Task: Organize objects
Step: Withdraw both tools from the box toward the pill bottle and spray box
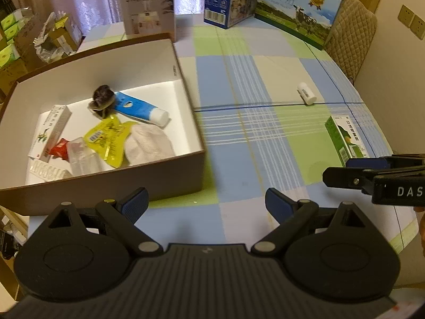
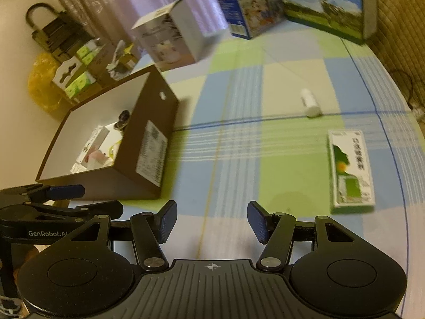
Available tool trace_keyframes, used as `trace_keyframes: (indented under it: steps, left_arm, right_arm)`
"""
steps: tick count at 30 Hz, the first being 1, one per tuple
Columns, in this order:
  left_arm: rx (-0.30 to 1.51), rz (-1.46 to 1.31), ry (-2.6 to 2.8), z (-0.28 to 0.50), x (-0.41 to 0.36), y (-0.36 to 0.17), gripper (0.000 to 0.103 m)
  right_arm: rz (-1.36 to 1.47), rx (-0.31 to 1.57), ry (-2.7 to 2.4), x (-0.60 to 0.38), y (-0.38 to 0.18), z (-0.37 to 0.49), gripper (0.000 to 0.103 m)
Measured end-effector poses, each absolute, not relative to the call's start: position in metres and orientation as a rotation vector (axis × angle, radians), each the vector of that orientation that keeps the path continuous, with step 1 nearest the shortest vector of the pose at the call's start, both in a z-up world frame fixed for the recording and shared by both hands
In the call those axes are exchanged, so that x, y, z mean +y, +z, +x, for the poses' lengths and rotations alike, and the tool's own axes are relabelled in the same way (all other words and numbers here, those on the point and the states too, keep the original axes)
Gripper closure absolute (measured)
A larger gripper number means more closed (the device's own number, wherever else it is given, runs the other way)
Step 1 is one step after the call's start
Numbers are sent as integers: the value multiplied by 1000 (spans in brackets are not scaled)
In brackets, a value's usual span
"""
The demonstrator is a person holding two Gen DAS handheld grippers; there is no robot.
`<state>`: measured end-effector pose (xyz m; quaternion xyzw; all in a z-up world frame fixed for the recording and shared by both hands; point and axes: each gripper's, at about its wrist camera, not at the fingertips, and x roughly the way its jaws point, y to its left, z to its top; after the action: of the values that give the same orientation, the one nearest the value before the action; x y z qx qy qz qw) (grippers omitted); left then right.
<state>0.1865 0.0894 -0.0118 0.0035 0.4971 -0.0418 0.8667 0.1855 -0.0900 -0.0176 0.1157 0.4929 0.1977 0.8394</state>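
A brown box with a white inside (image 1: 186, 79) (image 2: 148, 101) stands on the left of the checked tablecloth. It holds a blue tube (image 1: 140, 107), a yellow pouch (image 1: 109, 138), a white cloth (image 1: 148, 141), a dark hair tie (image 1: 103, 97), a small carton (image 1: 50, 130) and other small items. A green and white carton (image 1: 345, 139) (image 2: 350, 167) and a white bottle (image 1: 306, 93) (image 2: 310, 103) lie on the cloth to the right. My left gripper (image 1: 207, 204) is open and empty by the box's near corner. My right gripper (image 2: 212, 222) is open and empty, left of the green carton.
Tall printed cartons (image 1: 297, 8) (image 2: 252, 5) and a white box (image 1: 146, 8) (image 2: 170, 37) stand along the table's far edge. A quilted chair back (image 1: 353, 40) is at far right. Stacked boxes and bags (image 2: 77, 71) sit beyond the table on the left.
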Motion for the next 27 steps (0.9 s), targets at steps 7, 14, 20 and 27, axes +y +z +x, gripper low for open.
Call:
trace_keyframes:
  steps: [7, 14, 20, 27]
  left_arm:
    - [1056, 15, -96, 192, 66, -18, 10]
    - [1070, 22, -105, 195, 45, -24, 10]
    - [1080, 35, -118, 198, 27, -29, 10]
    - [1091, 49, -142, 204, 6, -36, 10]
  right_arm:
    - [290, 1081, 381, -118, -21, 187, 47]
    - [442, 1049, 364, -154, -20, 185, 45]
    - [408, 952, 319, -176, -16, 179, 27]
    - [289, 984, 274, -188, -23, 177, 27]
